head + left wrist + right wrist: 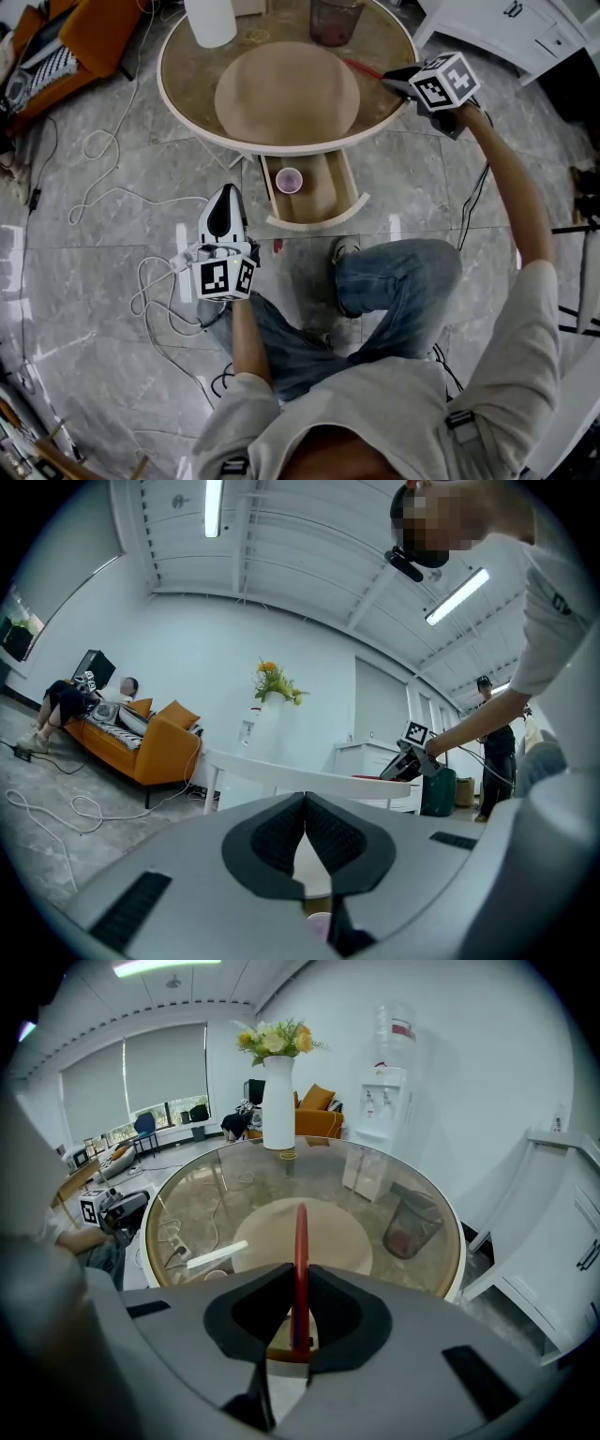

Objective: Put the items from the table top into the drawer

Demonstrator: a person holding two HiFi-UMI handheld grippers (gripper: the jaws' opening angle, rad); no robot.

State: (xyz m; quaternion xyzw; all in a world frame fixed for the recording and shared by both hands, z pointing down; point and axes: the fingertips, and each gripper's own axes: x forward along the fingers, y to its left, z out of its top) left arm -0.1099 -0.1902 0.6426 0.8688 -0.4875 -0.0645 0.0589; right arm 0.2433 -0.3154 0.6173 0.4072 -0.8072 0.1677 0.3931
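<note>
Right gripper [389, 75] clamps a red stick [300, 1251] on the table [187, 112]
The stick lies near the table's edge; the left gripper [223, 195], clenched and empty, hangs beside the open drawer [323, 202] holding a pink cup [289, 180].

The white vase [210, 21] is cut off by the head view's top edge. The red stick [362, 67] is largely covered there by the right gripper [392, 77]. In the left gripper view, only a sliver of what may be the pink cup [319, 928] is seen beneath the jaws.

White flower vase [278, 1101]; orange sofa [155, 742]; water dispenser [387, 1091].
</note>
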